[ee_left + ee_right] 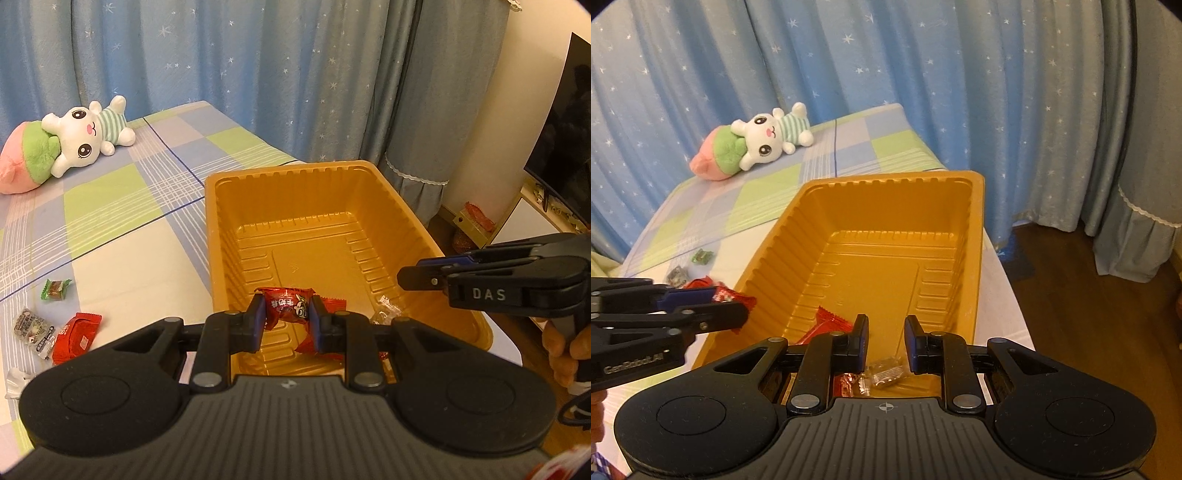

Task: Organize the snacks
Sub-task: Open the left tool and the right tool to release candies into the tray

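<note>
A gold plastic tray (288, 171) (886, 181) stands on the checked tablecloth. My left gripper (286, 299) (733, 302) is shut on a red snack packet (284, 310) (735, 297) and holds it over the tray's near left corner. Inside the tray lie another red packet (831, 325) (332, 306) and a clear-wrapped candy (886, 373) (384, 314). My right gripper (886, 325) (410, 271) hovers over the tray's near right side, shut, with nothing between its fingers. A green candy (55, 290), a grey packet (35, 326) and a red packet (75, 332) lie loose on the cloth left of the tray.
A white plush rabbit (85, 136) (768, 140) on a pink and green cushion lies at the table's far left. Blue star curtains hang behind. A dark screen (565, 147) stands at the right. The table ends just right of the tray, above a wooden floor (1089, 332).
</note>
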